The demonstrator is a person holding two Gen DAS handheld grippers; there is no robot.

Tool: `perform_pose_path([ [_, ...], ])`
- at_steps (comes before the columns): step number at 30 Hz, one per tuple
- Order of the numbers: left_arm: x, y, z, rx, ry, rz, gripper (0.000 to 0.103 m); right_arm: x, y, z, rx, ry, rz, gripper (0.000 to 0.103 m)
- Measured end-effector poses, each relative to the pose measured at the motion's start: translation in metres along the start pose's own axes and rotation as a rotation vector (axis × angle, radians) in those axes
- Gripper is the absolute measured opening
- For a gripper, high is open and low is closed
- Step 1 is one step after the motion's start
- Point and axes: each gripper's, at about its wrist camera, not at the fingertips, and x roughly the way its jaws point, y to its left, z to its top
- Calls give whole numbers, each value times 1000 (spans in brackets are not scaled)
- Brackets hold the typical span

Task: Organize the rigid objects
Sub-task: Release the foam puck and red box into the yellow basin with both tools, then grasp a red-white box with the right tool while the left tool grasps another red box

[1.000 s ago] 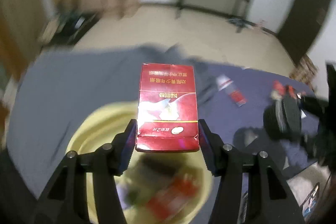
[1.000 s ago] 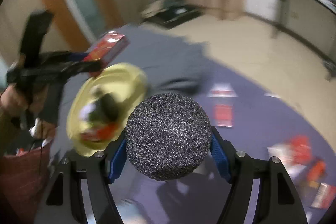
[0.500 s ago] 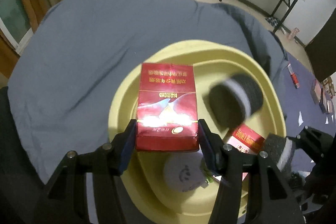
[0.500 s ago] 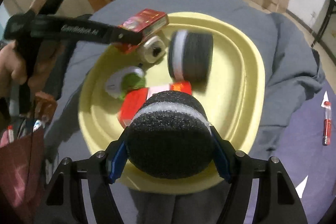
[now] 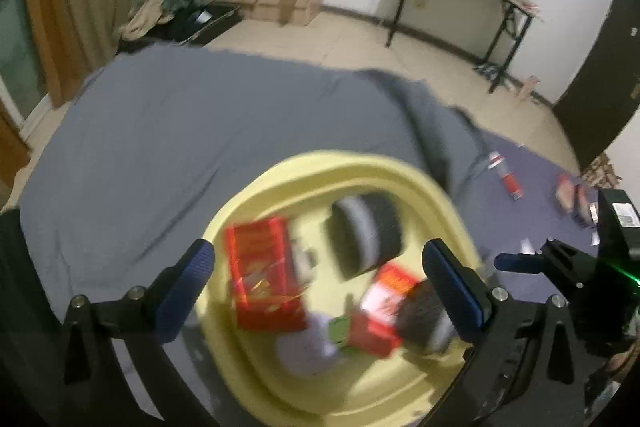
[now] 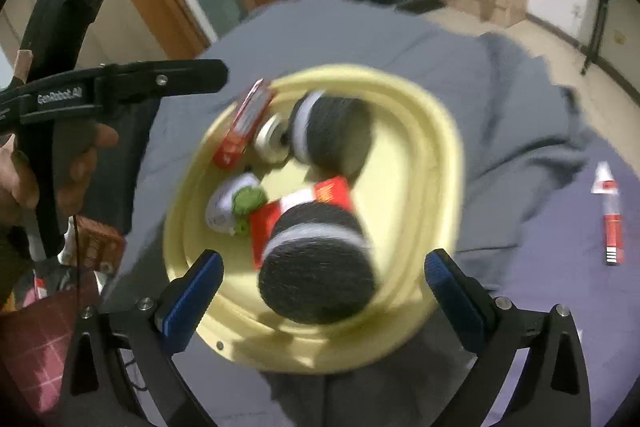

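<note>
My left gripper [image 5: 318, 259] is opening wide above the yellow basin [image 5: 320, 163]. The red cigarette box [image 5: 262, 279] is blurred between its jaws and touches neither pad. The right gripper [image 6: 322, 267] is opening too. A black foam roller with a white band [image 6: 316, 267] is loose between its pads, over the basin's near side [image 6: 440, 187]. In the basin lie another dark roller [image 6: 328, 135], a second red box [image 6: 304, 203], a white tape roll [image 6: 272, 139] and a white and green item [image 6: 236, 205]. The red cigarette box [image 6: 244, 125] shows by the left rim.
The basin rests on a grey cloth [image 5: 200, 131] over a round table. A purple mat [image 6: 560, 267] to the right holds a red tube [image 6: 612, 223] and scattered packets [image 5: 572, 195]. A hand [image 6: 80, 155] holds the left gripper's handle. A red bag [image 6: 36, 347] hangs at lower left.
Both grippers have gone from shut to wide open. The red box has left the left jaws and the foam roller has left the right jaws, both over the basin.
</note>
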Motion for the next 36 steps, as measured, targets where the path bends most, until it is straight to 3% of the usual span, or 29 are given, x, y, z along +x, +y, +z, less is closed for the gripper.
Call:
perform_pose_path([
  [5,-11,-63,34,79,-25,-51,103,-77,-59,-10,57,-111,-99,103],
  [8,1,-128,52,173,-19,-109,103,-129,-124,-35,105,-143,-253,103],
  [11,22,-191,58,249,9,-194,103,-172,-202,-79,218,-118,-445,103],
  [15,70,-284,54,360,78,-253,103,-218,-293,-157,415,-83,-597,103],
  [19,112,-361,34,505,136,-255,103,-237,-341,-212,548,-65,-653,103],
  [23,139,-420,20,624,151,-259,103,-238,-356,-227,573,-74,-608,103],
  [27,166,-459,8,789,152,-175,103,-230,-367,-225,566,-30,-603,103],
  [30,182,-469,10,811,162,-140,103,-223,-378,-227,571,-12,-611,103],
  [34,195,-474,18,782,167,-147,102,-216,-389,-222,584,6,-616,103],
  [35,198,-474,20,771,175,-156,97,-215,-392,-219,588,8,-618,103],
  [36,202,-474,21,760,186,-167,75,-215,-394,-218,589,5,-622,103],
])
